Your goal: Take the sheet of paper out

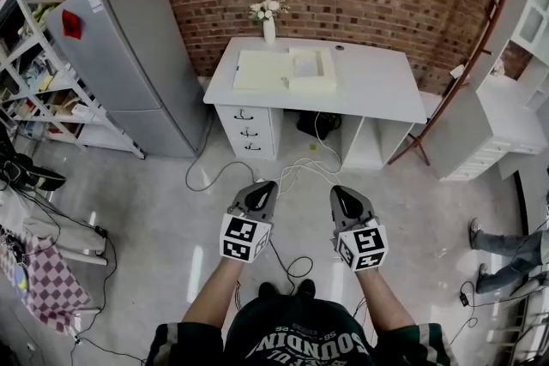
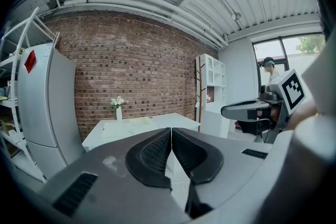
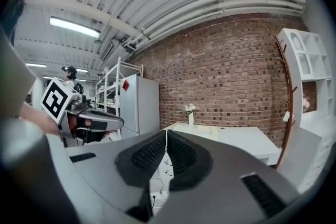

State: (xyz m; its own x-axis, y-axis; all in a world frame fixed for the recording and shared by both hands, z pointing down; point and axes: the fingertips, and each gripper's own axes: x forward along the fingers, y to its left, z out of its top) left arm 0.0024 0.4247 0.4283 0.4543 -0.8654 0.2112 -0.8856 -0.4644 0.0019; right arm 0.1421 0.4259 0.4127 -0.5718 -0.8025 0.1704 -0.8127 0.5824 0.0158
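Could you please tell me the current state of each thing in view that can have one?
Left gripper: shut, nothing between the jaws.
Right gripper: shut, nothing between the jaws.
Desk drawers: all closed.
Fridge: doors closed.
Vase: upright on the desk, holding flowers.
Pale flat case: lying on the desk, untouched; open or closed cannot be told.
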